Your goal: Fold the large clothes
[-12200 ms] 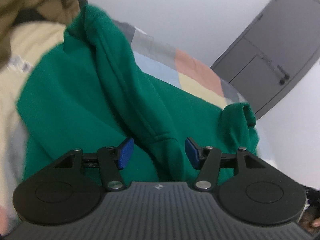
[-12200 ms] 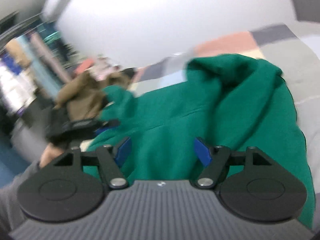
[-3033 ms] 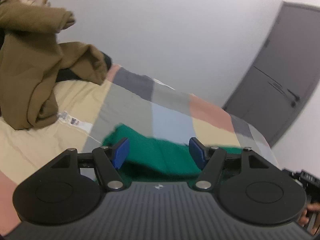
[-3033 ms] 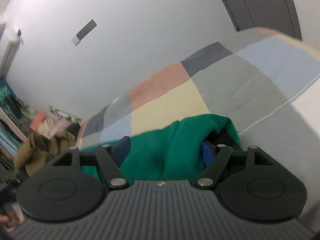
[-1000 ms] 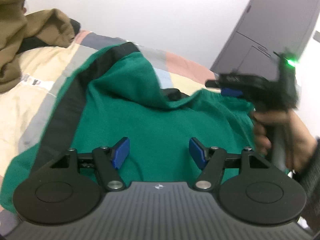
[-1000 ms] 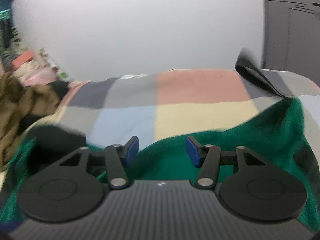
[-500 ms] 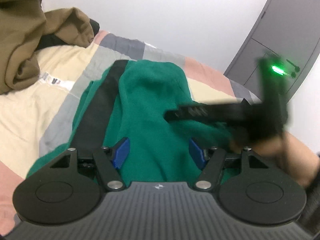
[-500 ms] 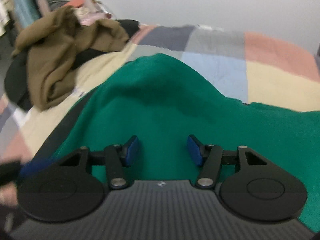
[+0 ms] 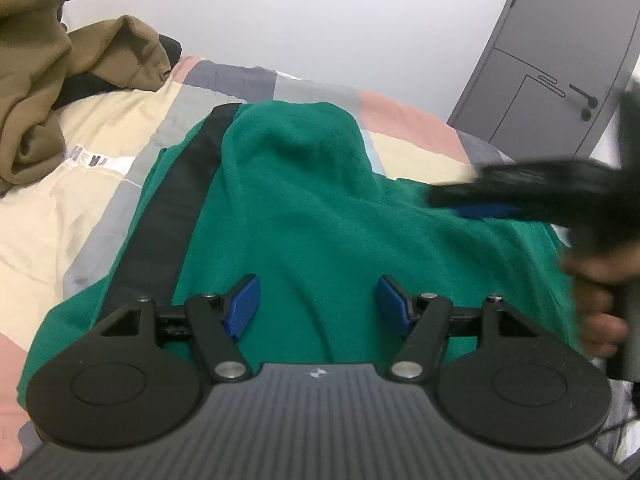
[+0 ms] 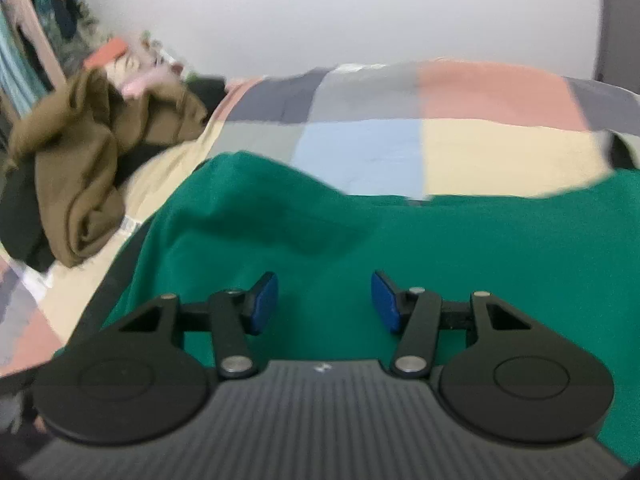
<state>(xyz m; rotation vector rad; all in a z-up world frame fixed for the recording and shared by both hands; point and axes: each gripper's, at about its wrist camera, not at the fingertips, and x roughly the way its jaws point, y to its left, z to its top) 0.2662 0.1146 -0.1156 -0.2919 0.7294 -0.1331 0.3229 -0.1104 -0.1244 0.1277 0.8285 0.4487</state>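
1. Both sets of jaws standing wide apart, gripping nothing. Left gripper (image 9: pixel 318 300) hovering low over the green sweatshirt (image 9: pixel 304 208), right gripper (image 10: pixel 324 300) doing the same from the other side, blue pads clear of the cloth as far as can be told.
2. Sitting somewhere in the middle of the job, by the look of it. Sweatshirt lying on the patchwork bed (image 10: pixel 360 152), roughly spread, with one part flopped over the body into a rounded hump toward the far end. Hard to say whether that counts as a proper first fold or just a loose drape.
3. Looking like plenty left to do: flattening the hump, squaring the edges, then more folds to get a tidy stack. Just guessing from how things are lying.
4. Looking soft and thick, fleece-ish, bright green with a wide black stripe (image 9: pixel 160 216) running along the left edge. Rumpling a bit near the middle, no crisp creases anywhere.
5. Spotting the right gripper blurred in the left wrist view, hand (image 9: pixel 592 296) wrapped around its handle.
6. Brown clothes (image 9: pixel 36 80) sitting piled at the far left of the bed, well apart from the green one.
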